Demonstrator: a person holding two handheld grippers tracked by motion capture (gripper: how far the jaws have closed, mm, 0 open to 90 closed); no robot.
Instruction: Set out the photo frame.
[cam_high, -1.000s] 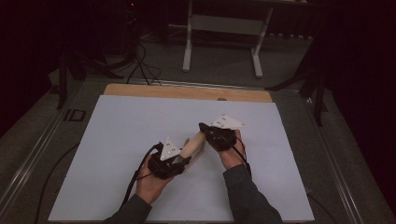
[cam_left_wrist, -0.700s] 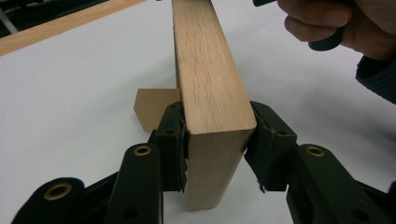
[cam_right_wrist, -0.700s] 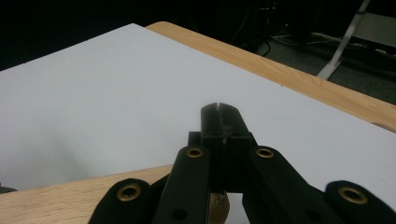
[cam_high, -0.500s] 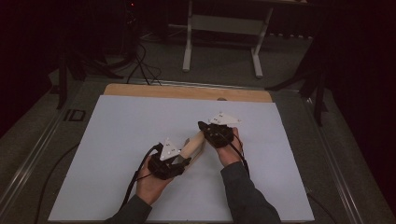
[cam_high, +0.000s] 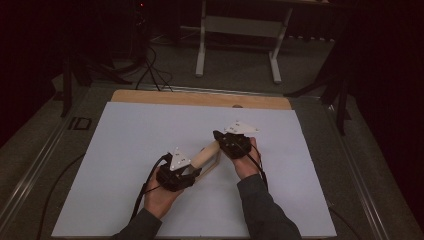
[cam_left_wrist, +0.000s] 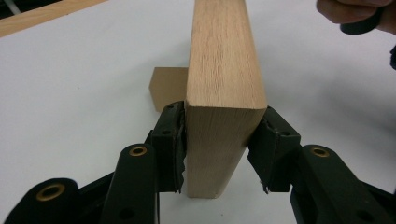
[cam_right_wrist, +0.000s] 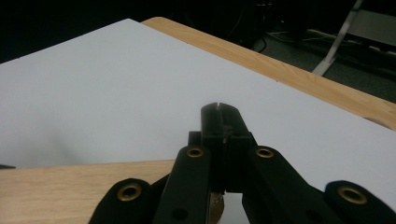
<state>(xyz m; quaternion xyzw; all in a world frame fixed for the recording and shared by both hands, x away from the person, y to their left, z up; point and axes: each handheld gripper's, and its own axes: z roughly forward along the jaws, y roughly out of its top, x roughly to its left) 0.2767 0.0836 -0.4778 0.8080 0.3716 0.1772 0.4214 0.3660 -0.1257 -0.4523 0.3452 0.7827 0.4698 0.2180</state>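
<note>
A long light wooden block (cam_high: 206, 154) lies slantwise on the white sheet (cam_high: 130, 140) between my two hands. My left gripper (cam_high: 192, 172) grips its near end. In the left gripper view the two pads (cam_left_wrist: 170, 135) press on both sides of the wooden block (cam_left_wrist: 222, 70), which stands on its narrow edge. A second, smaller wooden piece (cam_left_wrist: 168, 86) rests behind it on the left. My right gripper (cam_high: 218, 136) is at the block's far end with its jaws together. In the right gripper view this gripper (cam_right_wrist: 218, 109) hovers over the block's top face (cam_right_wrist: 70, 186).
The white sheet covers a wooden tabletop whose bare far strip (cam_high: 200, 97) shows beyond it. Past the table are a metal stand's legs (cam_high: 235, 50) and cables (cam_high: 150, 65) on the dark floor. Black cables (cam_high: 142, 190) trail from my left gripper.
</note>
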